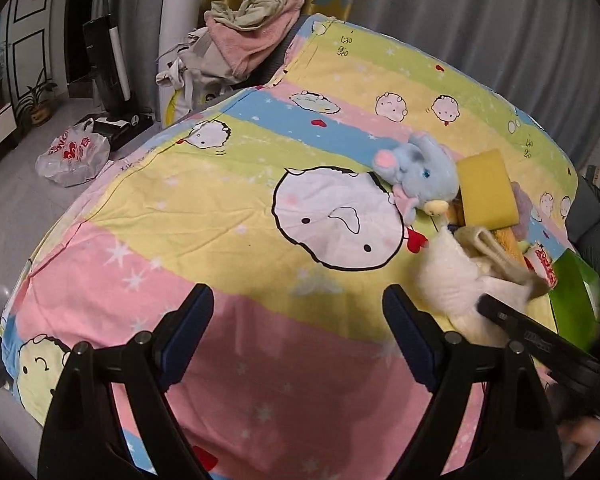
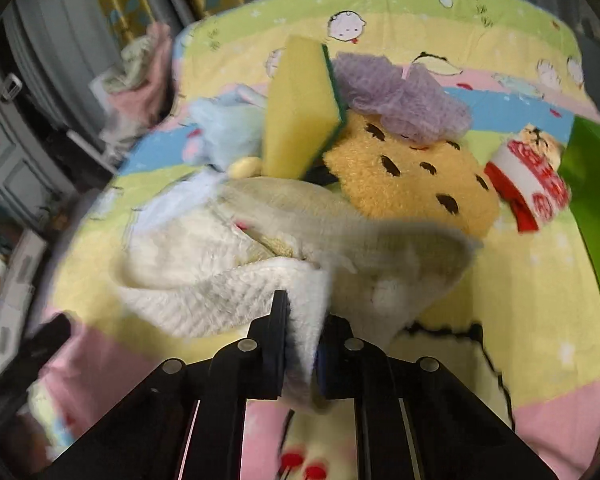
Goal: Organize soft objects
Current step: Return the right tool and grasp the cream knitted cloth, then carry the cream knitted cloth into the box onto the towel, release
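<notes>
A pile of soft things lies on the cartoon bedsheet point(image 1: 204, 200). My right gripper point(image 2: 304, 332) is shut on the edge of a white fluffy cloth point(image 2: 220, 292), which lies beside a cream towel point(image 2: 340, 228). Behind them sit a yellow sponge point(image 2: 300, 112), a purple mesh pouf point(image 2: 400, 96), an orange spotted plush point(image 2: 412, 184), a blue elephant plush point(image 2: 228, 128) and a red-and-white plush cup point(image 2: 528, 184). In the left wrist view my left gripper point(image 1: 300, 312) hangs open over bare pink sheet, left of the white cloth point(image 1: 448, 280), elephant point(image 1: 420, 164) and sponge point(image 1: 486, 188).
A green bin point(image 2: 596, 216) stands at the right edge of the bed. A heap of pink and grey clothes point(image 1: 240, 48) sits beyond the bed's far left corner. On the floor lie a plastic bag point(image 1: 74, 156) and a black appliance point(image 1: 108, 80). Grey curtains hang behind.
</notes>
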Motion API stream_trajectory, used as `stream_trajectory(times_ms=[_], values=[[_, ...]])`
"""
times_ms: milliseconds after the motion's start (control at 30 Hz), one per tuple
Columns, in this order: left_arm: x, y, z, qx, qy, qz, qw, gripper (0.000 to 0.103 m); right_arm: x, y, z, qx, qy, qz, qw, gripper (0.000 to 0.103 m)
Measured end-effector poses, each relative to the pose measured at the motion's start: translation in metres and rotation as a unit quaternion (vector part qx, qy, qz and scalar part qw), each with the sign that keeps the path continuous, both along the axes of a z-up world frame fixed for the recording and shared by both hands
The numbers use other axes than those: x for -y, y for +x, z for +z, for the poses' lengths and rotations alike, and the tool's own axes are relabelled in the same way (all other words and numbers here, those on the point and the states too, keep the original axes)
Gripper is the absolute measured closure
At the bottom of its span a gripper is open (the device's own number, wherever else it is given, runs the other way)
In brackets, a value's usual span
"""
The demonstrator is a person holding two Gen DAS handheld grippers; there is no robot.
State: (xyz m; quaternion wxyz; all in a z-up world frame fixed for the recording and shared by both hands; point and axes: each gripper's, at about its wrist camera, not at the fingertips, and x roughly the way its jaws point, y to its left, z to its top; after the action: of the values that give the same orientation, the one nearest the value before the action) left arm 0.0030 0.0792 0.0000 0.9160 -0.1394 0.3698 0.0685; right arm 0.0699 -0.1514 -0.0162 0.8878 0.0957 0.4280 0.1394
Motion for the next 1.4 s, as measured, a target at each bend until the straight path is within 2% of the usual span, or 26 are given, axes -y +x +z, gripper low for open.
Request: stream_trajectory(times_ms=[67,200,300,400,500,600,700,867,933,1000,1067,1100,1133,1200,1300,1400], values=[[-0.002,-0.001,0.0,0.0,-0.008,-0.001,1.0,0.017,0.002,-0.02,0.019,0.016,0.024,0.02,0.999,0.09],[-0.007,-0.002,0.002,0.001,-0.027,0.0,0.9996,0.017,0.008,-0.063,0.055,0.052,0.04,0.041,0.997,0.09],[-0.01,-0.004,0.003,0.0,-0.042,-0.004,0.9991,0.017,0.012,-0.089,0.071,0.059,0.058,0.05,0.995,0.091],[-0.01,-0.006,0.005,0.001,-0.053,-0.014,0.9985,0.017,0.01,-0.106,0.073,0.049,0.082,0.063,0.993,0.09],[-0.015,-0.008,0.006,0.006,-0.06,-0.006,0.9982,0.017,0.0,-0.103,0.07,0.04,0.1,0.08,0.991,0.091],[-0.019,-0.007,0.005,0.002,-0.07,0.001,0.9975,0.017,0.007,-0.079,0.054,0.014,0.083,0.034,0.996,0.09],[-0.017,-0.005,0.002,-0.003,-0.087,-0.012,0.9961,0.017,0.024,-0.052,0.034,-0.018,0.075,-0.014,0.997,0.09],[0.004,-0.002,0.0,-0.001,-0.108,-0.061,0.9923,0.017,0.052,-0.033,0.004,-0.046,0.032,-0.08,0.995,0.09],[0.019,0.004,0.0,-0.003,-0.114,-0.089,0.9895,0.018,0.061,-0.029,-0.005,-0.066,0.028,-0.082,0.994,0.09],[0.04,0.012,0.0,-0.005,-0.126,-0.134,0.983,0.018,0.065,-0.029,-0.008,-0.075,0.039,-0.073,0.994,0.09],[0.061,0.015,-0.001,-0.007,-0.135,-0.172,0.9757,0.019,0.066,-0.03,-0.004,-0.076,0.041,-0.067,0.994,0.082],[0.072,0.015,-0.002,-0.006,-0.141,-0.193,0.971,0.019,0.067,-0.031,0.0,-0.07,0.042,-0.062,0.995,0.07],[0.082,0.014,-0.002,-0.001,-0.143,-0.213,0.9665,0.019,0.069,-0.032,0.003,-0.067,0.043,-0.06,0.995,0.051],[0.095,0.012,-0.002,0.006,-0.138,-0.237,0.9616,0.019,0.076,-0.036,0.006,-0.062,0.054,-0.066,0.994,0.031],[0.109,0.012,-0.003,0.007,-0.126,-0.261,0.957,0.022,0.091,-0.039,0.007,-0.06,0.069,-0.087,0.992,0.031],[0.116,0.012,-0.007,0.0,-0.14,-0.281,0.9494,0.029,0.106,-0.037,0.011,-0.06,0.095,-0.105,0.988,0.031]])
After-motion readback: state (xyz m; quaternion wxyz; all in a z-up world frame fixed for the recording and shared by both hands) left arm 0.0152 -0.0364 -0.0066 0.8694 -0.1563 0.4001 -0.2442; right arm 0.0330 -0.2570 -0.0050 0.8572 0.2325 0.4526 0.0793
